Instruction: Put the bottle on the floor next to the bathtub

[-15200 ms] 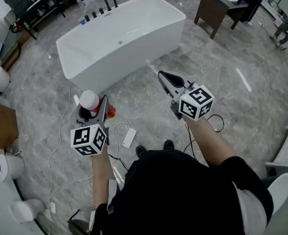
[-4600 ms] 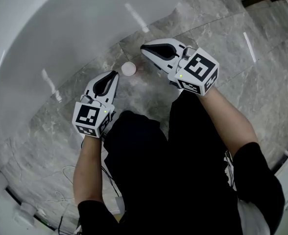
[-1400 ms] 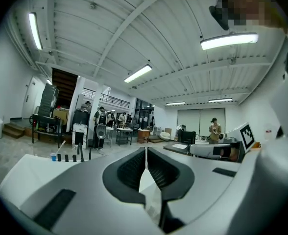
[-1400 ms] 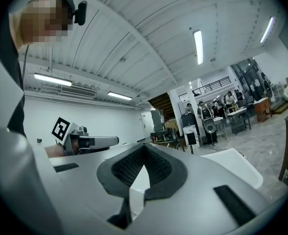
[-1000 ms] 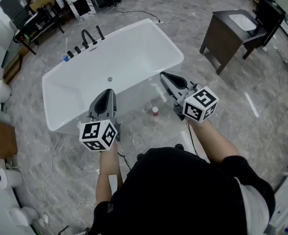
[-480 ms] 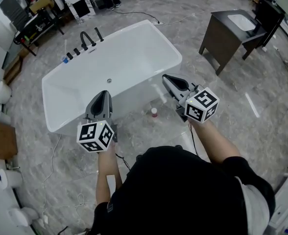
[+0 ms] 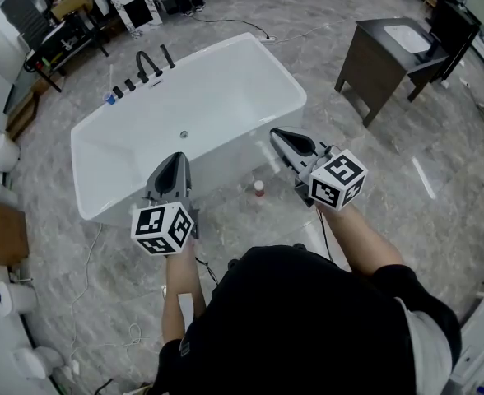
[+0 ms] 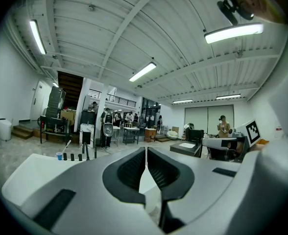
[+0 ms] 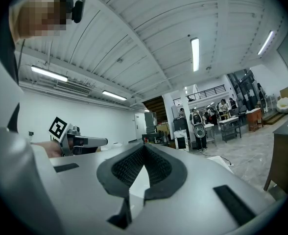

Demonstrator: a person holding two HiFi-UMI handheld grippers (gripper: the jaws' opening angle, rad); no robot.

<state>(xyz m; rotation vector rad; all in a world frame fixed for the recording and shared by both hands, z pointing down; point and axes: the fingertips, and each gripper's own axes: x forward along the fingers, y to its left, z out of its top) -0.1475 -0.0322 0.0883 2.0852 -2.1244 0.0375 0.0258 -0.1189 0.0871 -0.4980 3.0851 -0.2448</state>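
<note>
The bottle (image 7: 259, 188), red with a white cap, stands upright on the grey stone floor just in front of the white bathtub (image 7: 225, 81), close to its side wall. Both grippers hover well above it, pointing level toward the tub. My left gripper (image 7: 177, 158) is to the bottle's left, shut and empty; the left gripper view shows its pads (image 8: 133, 166) pressed together. To the bottle's right, my right gripper (image 7: 274, 134) is also shut with nothing in it, and its pads (image 9: 129, 166) meet at the tip. Neither gripper touches the bottle.
Black tap fittings (image 7: 146, 61) stand on the tub's far rim. A dark wooden vanity (image 7: 382, 60) is at the back right. White toilets (image 7: 1, 134) and a cardboard box (image 7: 1, 212) line the left. Cables (image 7: 102, 295) trail on the floor. People stand far off (image 8: 109, 126).
Long ago my left gripper held the bottle; later it stood free on the floor beside the tub. Over the last second nothing has visibly moved.
</note>
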